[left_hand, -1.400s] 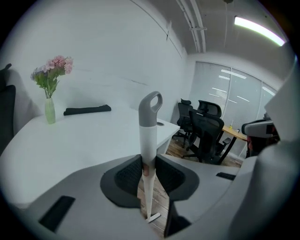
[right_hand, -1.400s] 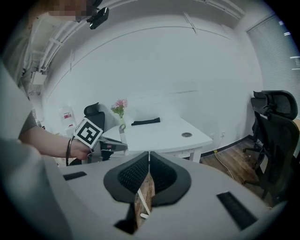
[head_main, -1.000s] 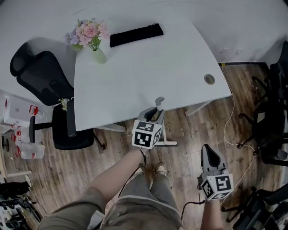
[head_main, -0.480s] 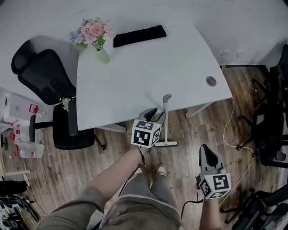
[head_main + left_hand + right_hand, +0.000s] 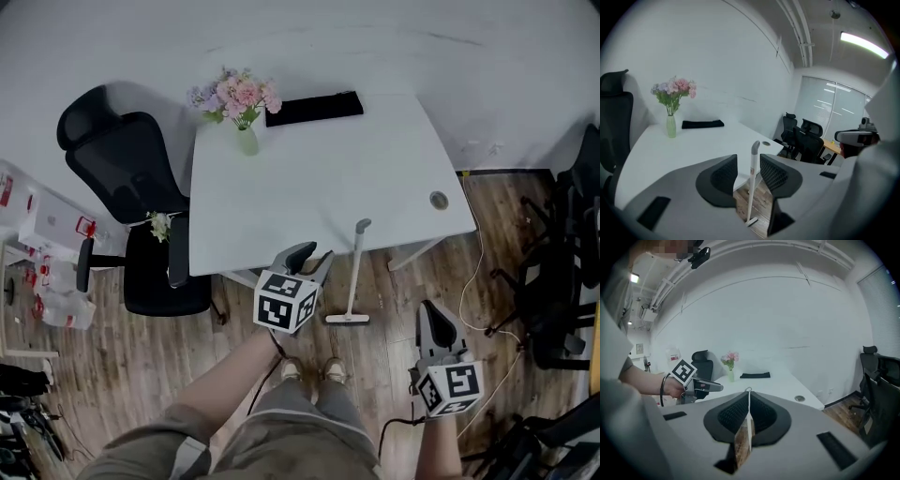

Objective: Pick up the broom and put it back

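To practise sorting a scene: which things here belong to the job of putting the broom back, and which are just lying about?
Job in hand:
- broom
- left gripper, jaws open

Lying about:
- flower vase
- black cloth
- office chair

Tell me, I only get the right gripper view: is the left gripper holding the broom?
Observer: No. The left gripper has its jaws apart, gripping nothing; the broom stands beyond them.
Operator: Where is it standing?
Observer: Head on the wooden floor, handle top against the desk edge.
Operator: And my right gripper?
Observer: The right gripper hangs over the floor right of the broom, apart from it.
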